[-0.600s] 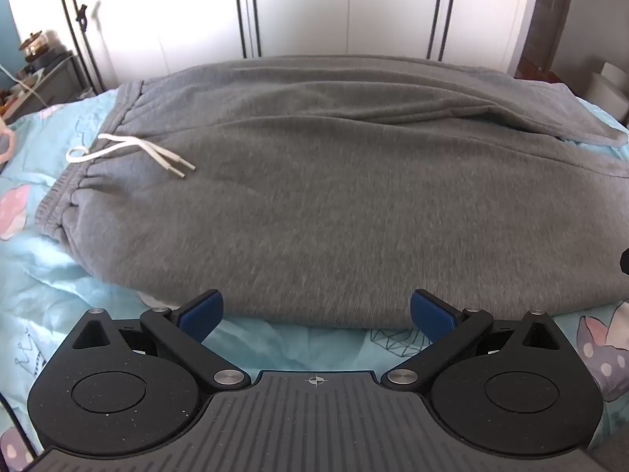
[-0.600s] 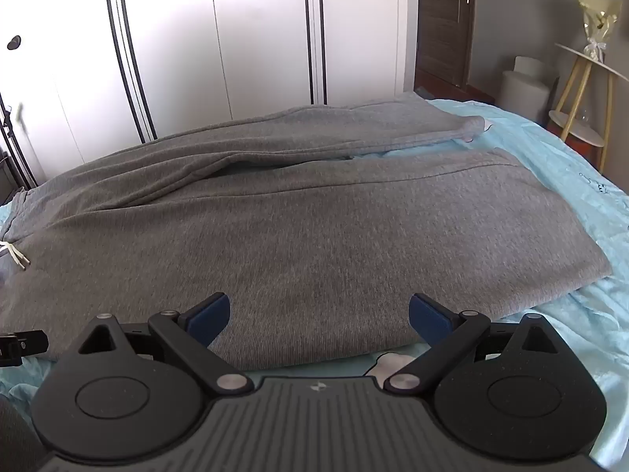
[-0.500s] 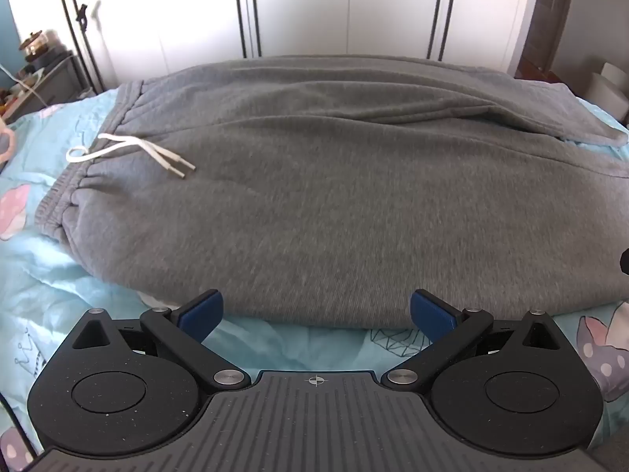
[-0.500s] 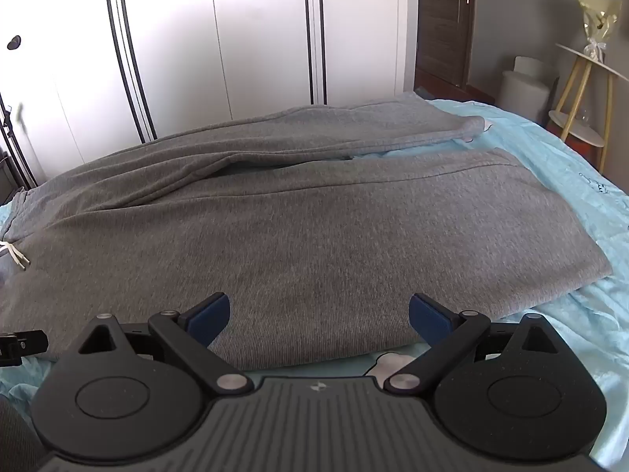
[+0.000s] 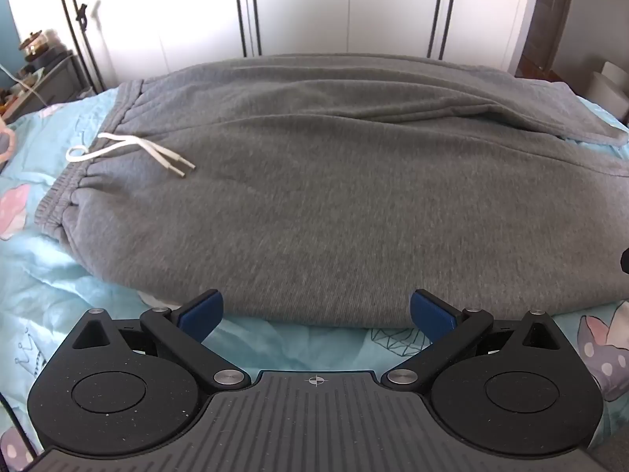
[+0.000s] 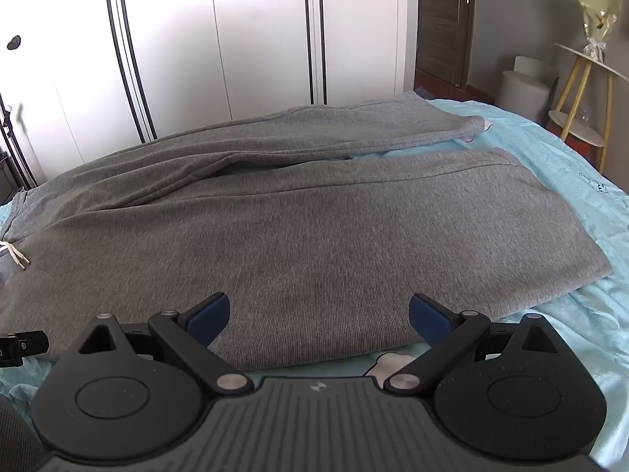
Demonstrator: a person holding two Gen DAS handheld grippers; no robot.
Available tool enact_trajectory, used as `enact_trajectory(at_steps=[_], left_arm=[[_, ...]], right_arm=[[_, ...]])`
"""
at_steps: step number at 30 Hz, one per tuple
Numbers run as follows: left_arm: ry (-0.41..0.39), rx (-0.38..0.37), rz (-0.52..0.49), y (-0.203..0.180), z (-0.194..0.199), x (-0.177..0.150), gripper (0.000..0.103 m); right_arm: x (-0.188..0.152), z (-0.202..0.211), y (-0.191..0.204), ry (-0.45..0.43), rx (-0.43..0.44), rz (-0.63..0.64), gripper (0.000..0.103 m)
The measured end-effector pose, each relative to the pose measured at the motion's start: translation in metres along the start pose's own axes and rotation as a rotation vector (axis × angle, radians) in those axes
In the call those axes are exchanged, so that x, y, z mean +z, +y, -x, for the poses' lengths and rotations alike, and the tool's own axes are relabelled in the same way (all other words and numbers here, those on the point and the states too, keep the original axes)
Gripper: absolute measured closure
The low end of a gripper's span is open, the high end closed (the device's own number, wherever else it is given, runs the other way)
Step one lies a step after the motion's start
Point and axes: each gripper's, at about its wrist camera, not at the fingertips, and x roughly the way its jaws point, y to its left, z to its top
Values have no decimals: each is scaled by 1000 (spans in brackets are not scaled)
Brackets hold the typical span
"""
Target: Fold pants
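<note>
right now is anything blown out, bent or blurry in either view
Left wrist view: wardrobe doors blown out white, their black lines bowed by the fisheye, grey pants slightly soft. Right wrist view: evenly lit, pants sharper, dark corners.

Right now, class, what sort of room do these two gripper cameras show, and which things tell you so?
Most likely a bedroom at home: grey pants lie spread on a bed with a light blue patterned sheet, and tall white wardrobe doors stand behind it.
</note>
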Motion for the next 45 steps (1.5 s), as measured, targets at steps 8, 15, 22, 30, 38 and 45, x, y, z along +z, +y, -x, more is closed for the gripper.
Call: enact_trajectory(at_steps=[8,15,22,30,38,45], left_arm=[[1,6,-8,-1,-1,-3,0],[3,16,-15,-2,-1,-3,0],[8,18,-22,-3,-1,-2,0],[8,15,-21,-2,-2,-2,0],[15,18,-31,-4,-5,-2,0],[19,20,-37,-5,-6,-2,0]], right_arm=[[-1,1,0,-2,0,-1,5],[-1,0,-1,-1,1,0,5],[0,1,0,2,1,0,5],[1,2,2,-1,0,9,5],[2,-3,2,11,6,2,5],[1,-1,-1,7,14,-13,5]])
